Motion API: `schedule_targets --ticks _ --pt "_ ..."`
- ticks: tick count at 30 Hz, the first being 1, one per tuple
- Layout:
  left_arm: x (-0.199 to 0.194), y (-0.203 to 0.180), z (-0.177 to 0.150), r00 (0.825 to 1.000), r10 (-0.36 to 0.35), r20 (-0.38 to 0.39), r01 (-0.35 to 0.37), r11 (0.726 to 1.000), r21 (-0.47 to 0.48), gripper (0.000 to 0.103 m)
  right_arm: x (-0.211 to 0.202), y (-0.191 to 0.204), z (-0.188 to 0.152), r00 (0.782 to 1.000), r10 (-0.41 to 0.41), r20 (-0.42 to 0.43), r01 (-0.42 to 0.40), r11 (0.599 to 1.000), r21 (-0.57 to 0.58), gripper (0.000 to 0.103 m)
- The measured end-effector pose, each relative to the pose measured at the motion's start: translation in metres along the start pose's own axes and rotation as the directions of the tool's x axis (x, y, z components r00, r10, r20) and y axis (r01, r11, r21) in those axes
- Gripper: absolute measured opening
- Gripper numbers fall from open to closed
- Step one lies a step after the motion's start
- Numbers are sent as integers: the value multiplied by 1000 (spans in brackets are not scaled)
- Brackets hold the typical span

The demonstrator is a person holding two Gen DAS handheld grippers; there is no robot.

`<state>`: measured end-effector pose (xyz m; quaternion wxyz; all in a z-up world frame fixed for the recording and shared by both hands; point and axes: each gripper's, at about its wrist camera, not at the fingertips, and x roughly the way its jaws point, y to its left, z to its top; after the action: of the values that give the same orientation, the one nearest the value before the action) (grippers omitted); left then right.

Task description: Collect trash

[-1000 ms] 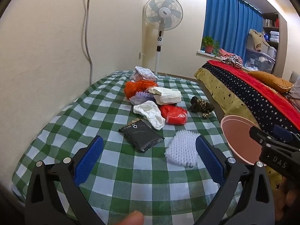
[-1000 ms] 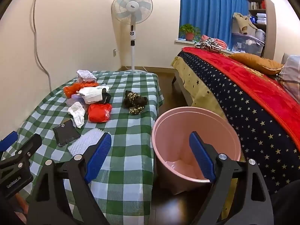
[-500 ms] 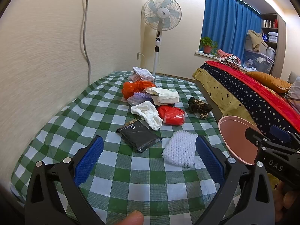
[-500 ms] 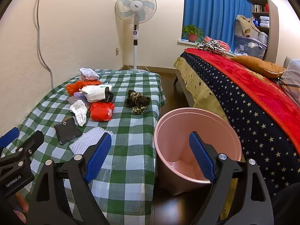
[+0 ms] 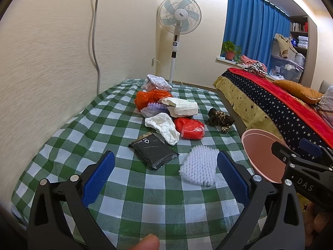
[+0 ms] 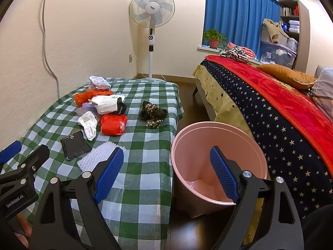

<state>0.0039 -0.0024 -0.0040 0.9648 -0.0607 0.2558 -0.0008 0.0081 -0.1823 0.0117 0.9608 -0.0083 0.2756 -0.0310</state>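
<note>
Left wrist view puts my left tool [image 5: 165,174] over the near end of the checked worktop [image 5: 68,145], its blue pads spread wide with nothing between them. My right tool [image 6: 166,173] is just as wide apart and empty, hanging above the gap between the worktop edge and the pink bin [image 6: 218,162], which stands on the floor just beside the worktop and looks empty.

All the trash lies on the cloth. Nearest me is a white bumpy foam sheet [image 5: 200,166], lying flat right by my left tool's right-hand pad. I judge it very light and springy, so I would pinch an edge rather than press down on the middle. Beside it lies a flat black mailer pouch [image 5: 154,151], with its long axis running diagonally from far-left to near-right. It looks thin and slick, so a raised corner is the place to bite. Behind these are a crumpled white tissue [image 5: 163,127] and a red plastic bag [image 5: 190,128], both soft and easily crushed, fine to grab anywhere on the bulk. Farther back sit a folded white paper wad [image 5: 183,107], an orange bag [image 5: 148,98], a pale bag [image 5: 156,82], and off to the right a dark patterned cloth bundle [image 5: 220,119]. Everything here should weigh next to nothing; the risk is slipping, not dropping.
</note>
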Motion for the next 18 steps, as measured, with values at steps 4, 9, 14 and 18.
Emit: schedule_targets --ticks 4,9,14,18 --pt "0 -1 0 1000 0 0 0 1000 0 95 0 0 0 1000 1 -1 -1 1000 -1 84" --pt "0 -1 0 1000 -1 0 1 1000 -1 95 0 1 0 1000 2 2 -2 1000 -6 84" --pt "0 -1 0 1000 -1 -1 1 1000 -1 95 0 1 0 1000 2 1 -2 1000 -4 84" --pt "0 -1 0 1000 0 0 0 1000 -2 95 0 1 0 1000 2 1 -2 1000 -5 84"
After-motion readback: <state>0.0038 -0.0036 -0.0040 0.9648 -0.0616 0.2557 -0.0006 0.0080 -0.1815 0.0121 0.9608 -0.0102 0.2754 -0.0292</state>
